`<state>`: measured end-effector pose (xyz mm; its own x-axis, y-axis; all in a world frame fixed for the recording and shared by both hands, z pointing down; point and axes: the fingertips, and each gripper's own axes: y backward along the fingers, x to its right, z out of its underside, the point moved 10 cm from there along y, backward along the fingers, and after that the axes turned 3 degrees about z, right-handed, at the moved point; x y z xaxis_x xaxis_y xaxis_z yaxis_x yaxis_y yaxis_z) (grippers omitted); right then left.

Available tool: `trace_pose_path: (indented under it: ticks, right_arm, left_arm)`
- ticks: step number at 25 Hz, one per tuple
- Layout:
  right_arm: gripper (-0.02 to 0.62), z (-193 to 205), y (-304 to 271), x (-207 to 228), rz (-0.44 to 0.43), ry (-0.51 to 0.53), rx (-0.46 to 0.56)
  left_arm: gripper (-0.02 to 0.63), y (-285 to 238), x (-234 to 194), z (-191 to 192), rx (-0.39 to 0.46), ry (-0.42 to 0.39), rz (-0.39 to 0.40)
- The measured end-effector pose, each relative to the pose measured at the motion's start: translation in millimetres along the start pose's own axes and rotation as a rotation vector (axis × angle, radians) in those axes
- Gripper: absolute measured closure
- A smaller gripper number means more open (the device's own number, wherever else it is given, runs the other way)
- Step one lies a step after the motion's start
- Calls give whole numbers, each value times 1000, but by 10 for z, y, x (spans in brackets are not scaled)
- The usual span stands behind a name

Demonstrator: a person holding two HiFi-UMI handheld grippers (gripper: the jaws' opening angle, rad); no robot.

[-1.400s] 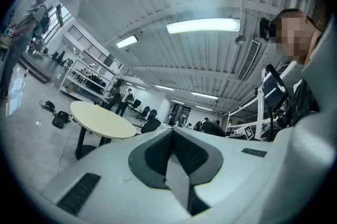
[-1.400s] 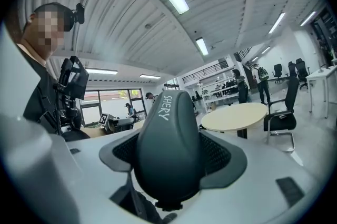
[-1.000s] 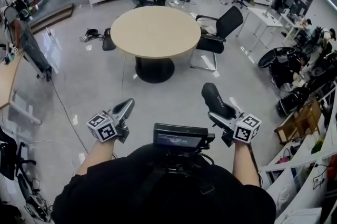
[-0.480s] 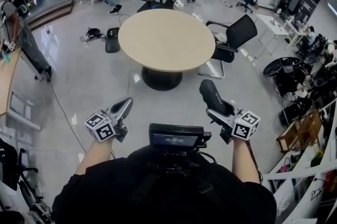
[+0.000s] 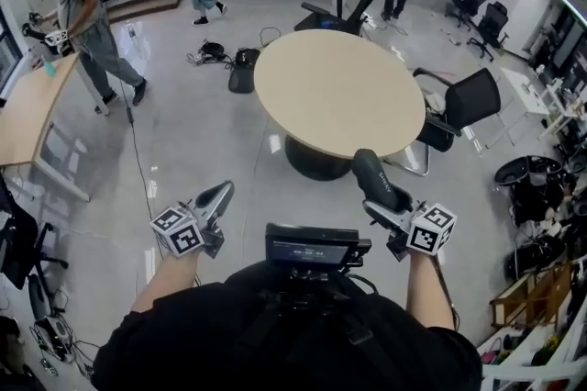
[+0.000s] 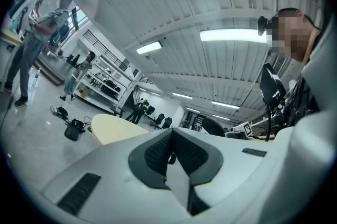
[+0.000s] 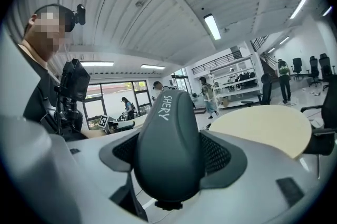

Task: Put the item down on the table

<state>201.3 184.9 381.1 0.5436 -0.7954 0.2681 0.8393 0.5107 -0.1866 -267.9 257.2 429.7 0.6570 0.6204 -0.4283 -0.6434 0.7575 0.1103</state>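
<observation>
The right gripper [image 5: 386, 200] is closed around a dark grey, rounded, elongated plastic item [image 5: 376, 179] with "SHERY" lettered in white on it. In the right gripper view the item [image 7: 167, 133] fills the gap between the ribbed pads [image 7: 217, 153] of the right gripper [image 7: 171, 168], and both jaws press against its sides. The item is up in the air and not on the tabletop. In the head view its far end shows just at the near rim of the round beige tabletop [image 5: 339, 91], which stands on a dark central pedestal on the grey floor [image 5: 183, 160].

The left gripper [image 5: 220, 190] is held up at the near left, well apart from the table. In the left gripper view the jaws of the left gripper [image 6: 169, 155] are brought together with nothing between them, and the tabletop [image 6: 113, 128] shows beyond on the left.

A black mesh office chair [image 5: 459, 109] stands at the table's right side and another black chair [image 5: 335, 13] at its far side. A black bag [image 5: 243, 72] lies on the floor to the far left of the table. Further left, a person with a backpack [image 5: 87, 13] stands beside a long wooden desk [image 5: 27, 105].
</observation>
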Motion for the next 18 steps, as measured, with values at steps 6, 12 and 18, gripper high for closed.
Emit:
trace_pose_path:
  ticks: [6, 12, 18]
  right_arm:
    - [255, -354, -312, 821, -111, 14, 11]
    - [256, -817, -270, 1570, -191, 61, 38]
    - [256, -813, -42, 2190, -184, 39, 48]
  left_arm:
    - [604, -447, 17, -128, 47, -41, -111]
    - [604, -1165, 211, -217, 83, -70, -154]
    - [604, -1924, 329, -115, 50, -73, -125]
